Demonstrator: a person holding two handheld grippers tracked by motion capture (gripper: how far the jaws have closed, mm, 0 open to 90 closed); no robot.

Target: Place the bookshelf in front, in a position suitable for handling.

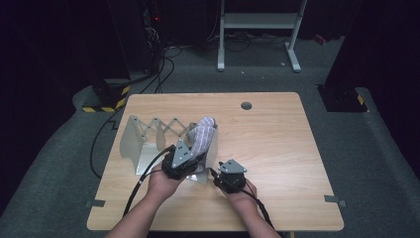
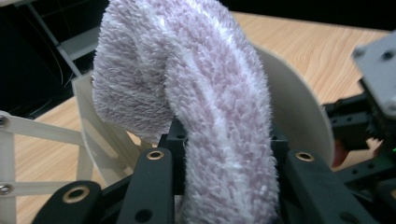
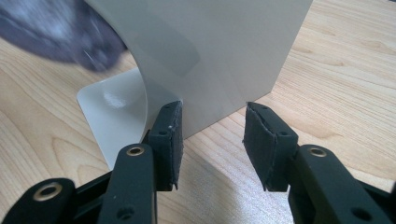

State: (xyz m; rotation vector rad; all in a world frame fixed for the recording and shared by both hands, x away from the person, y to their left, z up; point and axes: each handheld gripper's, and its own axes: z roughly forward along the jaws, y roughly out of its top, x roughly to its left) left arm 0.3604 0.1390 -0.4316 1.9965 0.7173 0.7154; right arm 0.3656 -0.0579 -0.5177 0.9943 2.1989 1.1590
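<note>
On the wooden worktop, I steady the white expanding rack while a fluffy lilac sock drapes over its end panel. My left tool is clenched on the sock; my right tool stands released, jaws astride the panel's lower edge, not pressing. The risk, as I judge it — the light rack tips or slides as I pull the sock, since nothing pins it.
</note>
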